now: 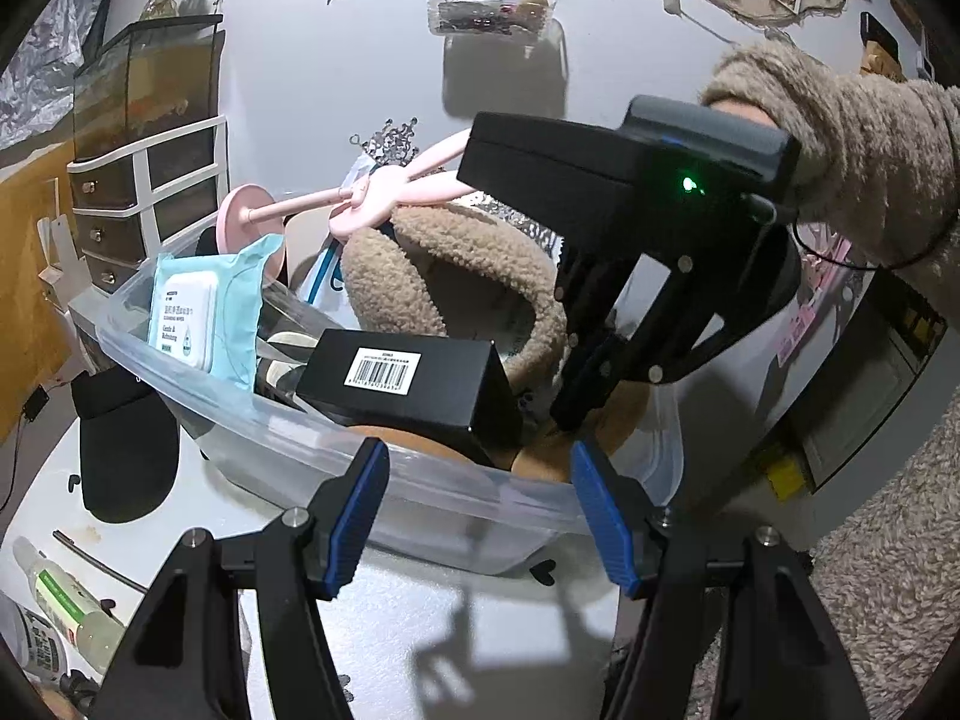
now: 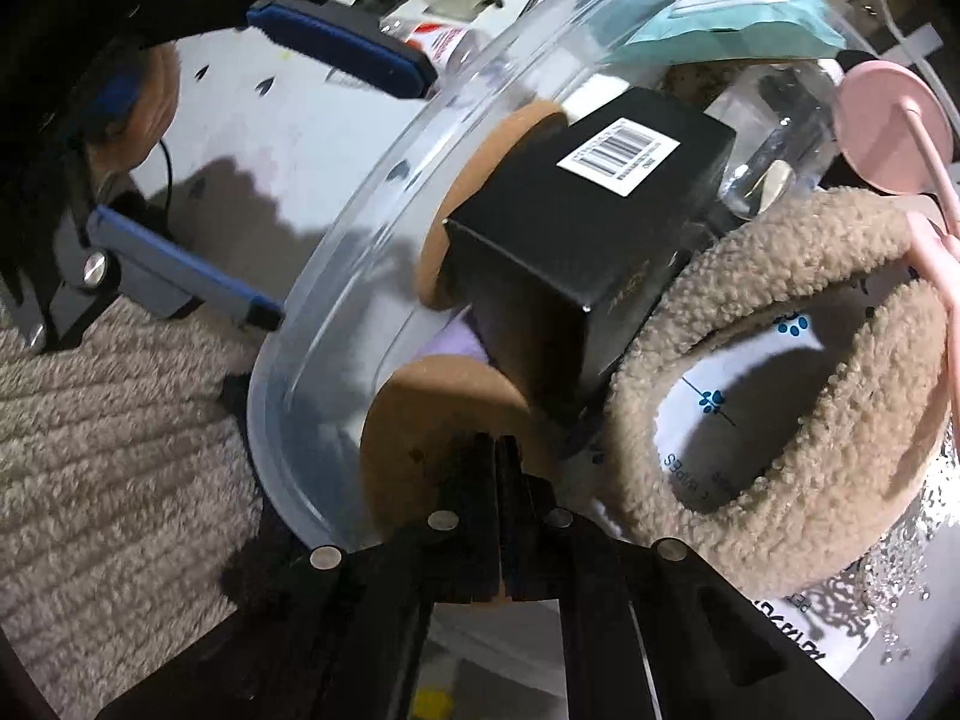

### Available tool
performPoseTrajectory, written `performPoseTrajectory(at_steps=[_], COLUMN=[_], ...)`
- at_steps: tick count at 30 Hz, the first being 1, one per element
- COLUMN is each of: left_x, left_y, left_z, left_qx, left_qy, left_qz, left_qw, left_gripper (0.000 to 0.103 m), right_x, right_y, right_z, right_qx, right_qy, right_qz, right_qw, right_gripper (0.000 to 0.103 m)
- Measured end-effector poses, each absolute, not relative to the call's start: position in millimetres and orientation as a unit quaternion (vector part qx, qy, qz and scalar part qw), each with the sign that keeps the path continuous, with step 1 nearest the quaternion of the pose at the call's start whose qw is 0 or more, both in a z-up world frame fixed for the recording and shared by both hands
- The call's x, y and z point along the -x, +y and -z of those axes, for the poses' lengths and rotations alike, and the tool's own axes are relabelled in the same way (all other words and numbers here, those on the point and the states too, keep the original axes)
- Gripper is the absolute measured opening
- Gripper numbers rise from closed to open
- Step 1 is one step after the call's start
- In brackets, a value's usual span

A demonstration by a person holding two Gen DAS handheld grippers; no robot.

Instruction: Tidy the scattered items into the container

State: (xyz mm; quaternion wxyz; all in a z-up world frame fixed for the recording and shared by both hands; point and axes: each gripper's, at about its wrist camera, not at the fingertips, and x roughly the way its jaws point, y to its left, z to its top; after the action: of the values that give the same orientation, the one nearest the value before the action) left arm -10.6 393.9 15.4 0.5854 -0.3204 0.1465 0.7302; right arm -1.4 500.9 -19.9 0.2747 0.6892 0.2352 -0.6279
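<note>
The clear bin (image 1: pixel 300 450) sat on the white table (image 1: pixel 420 618), already crowded. Biggest thing in it was the fleece hat (image 1: pixel 444 276), lying on its side against the far half, opening toward your right wrist camera. A black box (image 1: pixel 414 384) with a barcode label lay on top of tan discs (image 2: pixel 420 420) near the front wall. A blue wipes pack (image 1: pixel 198 306) leaned against the left wall, and a pink stand (image 1: pixel 300 207) poked up behind the hat. Your right gripper (image 1: pixel 570 414) was reaching down inside the bin beside the box, fingers pressed together on the edge of a tan disc. Your left gripper (image 1: pixel 480 516) hovered just outside the near wall, fingers spread wide, holding nothing. A black visor (image 1: pixel 126 450) and a small bottle (image 1: pixel 66 594) lay on the table left of the bin.
</note>
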Motion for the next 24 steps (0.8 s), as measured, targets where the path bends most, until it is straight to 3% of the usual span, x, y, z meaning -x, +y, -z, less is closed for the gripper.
performPoseTrajectory(at_steps=[9, 11, 12, 13, 19, 24], left_x=[7.2, 4.8, 4.3, 4.1, 4.8, 6.3], left_y=[394.0, 394.9, 395.1, 395.4, 396.5, 395.9], left_z=[-17.0, -16.0, -15.0, -14.0, -11.0, -10.2], left_qx=[0.314, 0.312, 0.313, 0.313, 0.315, 0.317], left_qy=[0.153, 0.158, 0.158, 0.159, 0.157, 0.155], left_qz=[-0.730, -0.728, -0.727, -0.726, -0.725, -0.726], left_qw=[0.587, 0.590, 0.591, 0.591, 0.592, 0.590], left_gripper=[0.062, 0.062, 0.062, 0.062, 0.062, 0.062], right_x=[0.1, -8.8, -17.3, -24.1, -28.3, -22.4], right_y=[502.9, 503.2, 500.7, 498.3, 483.7, 483.9], right_z=[0.0, -9.0, -13.5, -16.4, -0.8, -4.1], right_qx=[-0.665, -0.657, -0.650, -0.645, -0.632, -0.639], right_qy=[0.235, 0.234, 0.244, 0.250, 0.282, 0.270], right_qz=[0.661, 0.670, 0.674, 0.676, 0.683, 0.679], right_qw=[0.257, 0.256, 0.253, 0.253, 0.232, 0.242], right_gripper=[0.010, 0.033, 0.070, 0.084, 0.083, 0.073])
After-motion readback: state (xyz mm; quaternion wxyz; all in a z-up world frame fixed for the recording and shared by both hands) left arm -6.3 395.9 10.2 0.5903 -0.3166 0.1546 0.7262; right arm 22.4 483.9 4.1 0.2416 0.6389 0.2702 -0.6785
